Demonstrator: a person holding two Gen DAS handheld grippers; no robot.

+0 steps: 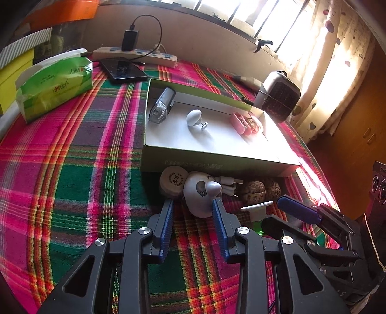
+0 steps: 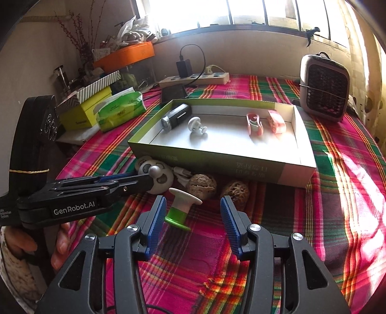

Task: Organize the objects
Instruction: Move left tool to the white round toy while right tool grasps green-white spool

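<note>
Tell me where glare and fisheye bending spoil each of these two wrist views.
Left wrist view: the window and curtain blow out to white, and the table's far edge curves. Right wrist view: the window is overexposed, sun bleaches the tray floor and streaks the plaid cloth; the corners vignette black.

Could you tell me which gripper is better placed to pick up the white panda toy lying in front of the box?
Left. The left gripper already has its fingers on either side of the panda toy, while the right gripper faces the green-and-white spool.
</note>
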